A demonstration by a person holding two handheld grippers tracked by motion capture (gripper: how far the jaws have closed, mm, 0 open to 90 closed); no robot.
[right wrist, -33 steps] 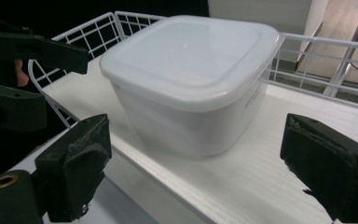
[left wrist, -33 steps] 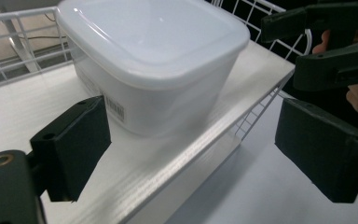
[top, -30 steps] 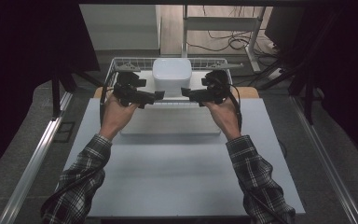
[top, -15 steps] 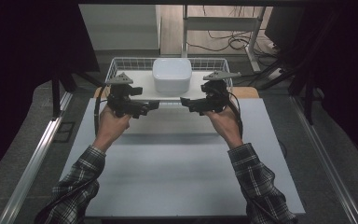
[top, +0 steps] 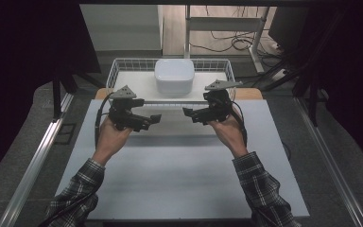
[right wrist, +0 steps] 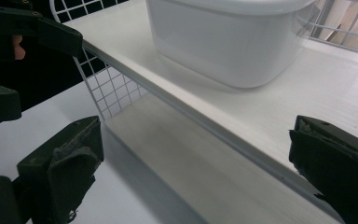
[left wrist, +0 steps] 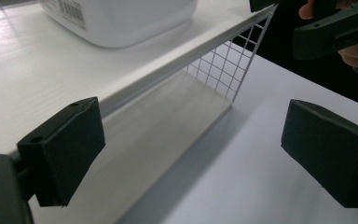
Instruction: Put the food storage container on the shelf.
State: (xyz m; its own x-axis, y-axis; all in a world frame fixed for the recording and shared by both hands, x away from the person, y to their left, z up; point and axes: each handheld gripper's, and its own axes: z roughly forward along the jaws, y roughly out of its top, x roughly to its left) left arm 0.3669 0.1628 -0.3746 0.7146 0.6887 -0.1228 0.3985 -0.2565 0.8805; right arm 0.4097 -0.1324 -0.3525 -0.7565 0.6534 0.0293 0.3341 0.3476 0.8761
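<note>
A white rounded-square container (top: 174, 75) stands on the top shelf of a white wire rack (top: 118, 66) at the table's far edge. My left gripper (top: 153, 119) hovers in front of the rack, left of centre, open and holding nothing. My right gripper (top: 189, 113) faces it from the right, also open and holding nothing. In the left gripper view the left gripper (left wrist: 193, 154) has wide-apart jaws framing the shelf edge (left wrist: 168, 70), with the container (left wrist: 121, 21) above. In the right gripper view the right gripper (right wrist: 198, 170) stands just below the container (right wrist: 228, 37).
The rack has a lower level under its shelf (right wrist: 177, 154) and mesh side walls (left wrist: 223, 70). A white board (top: 179, 179) covers the table in front of it. Metal rails (top: 38, 156) run along both sides. Cables and a stand (top: 227, 28) lie beyond the rack.
Both grippers have drawn back from the container's sides toward the person and dropped lower, in front of the rack. The container stays on the shelf.
</note>
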